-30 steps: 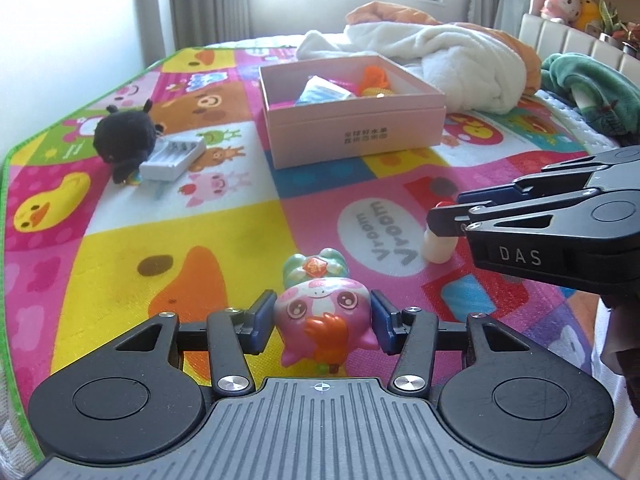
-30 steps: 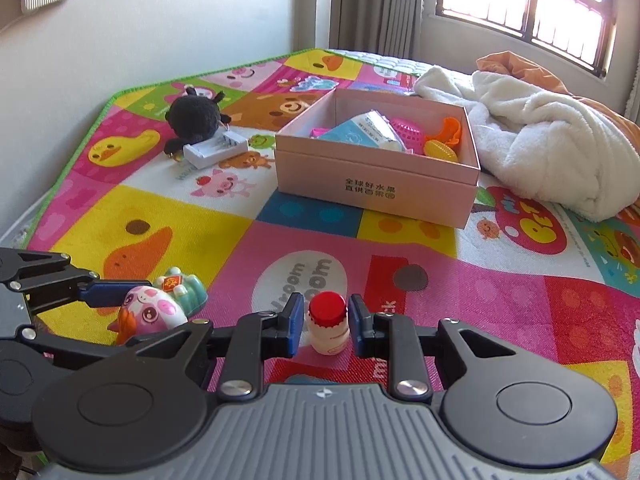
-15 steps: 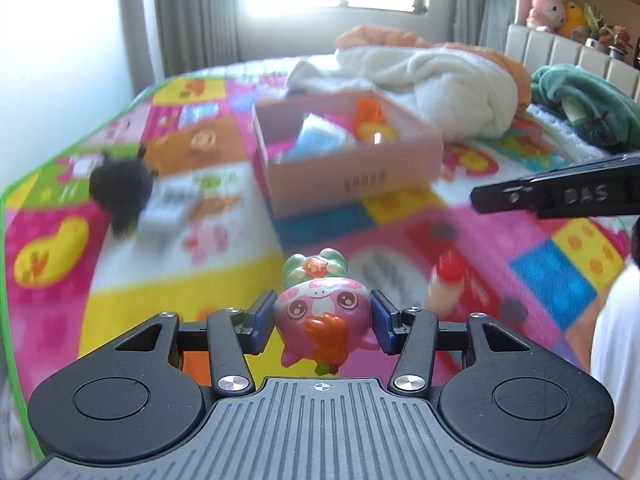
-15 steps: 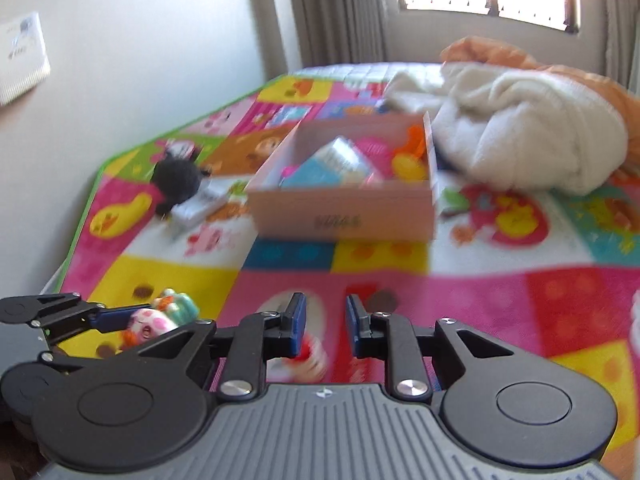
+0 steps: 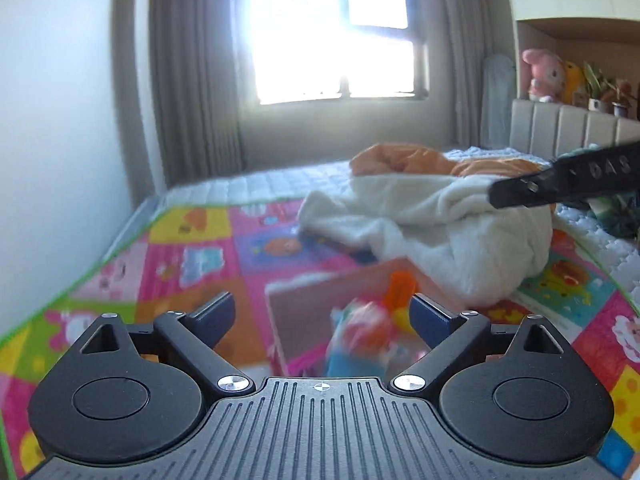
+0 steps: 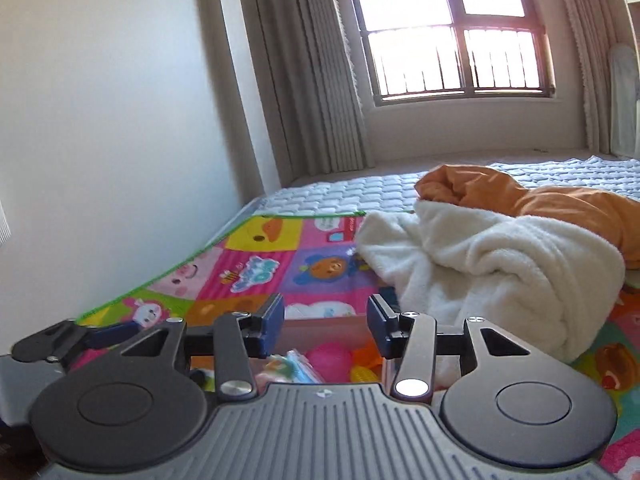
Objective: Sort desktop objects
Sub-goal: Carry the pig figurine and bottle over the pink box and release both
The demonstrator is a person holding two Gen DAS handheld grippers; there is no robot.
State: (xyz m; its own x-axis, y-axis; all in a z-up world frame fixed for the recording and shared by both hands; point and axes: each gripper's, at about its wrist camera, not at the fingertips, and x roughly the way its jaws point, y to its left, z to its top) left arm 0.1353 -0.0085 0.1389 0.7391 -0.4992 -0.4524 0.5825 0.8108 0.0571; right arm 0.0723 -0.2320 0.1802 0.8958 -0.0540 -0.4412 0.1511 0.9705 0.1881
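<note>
While just parted, both grippers' fingers empty above pink box.

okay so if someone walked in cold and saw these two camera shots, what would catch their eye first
Probably the bright patchwork play mat spread over the bed, with the crumpled white blanket heaped on its right side below the sunlit window. Next, the pink box low in the left wrist view, where a blurred pink toy sits between the wide-open fingers of the left gripper, which have just been opening.
</note>
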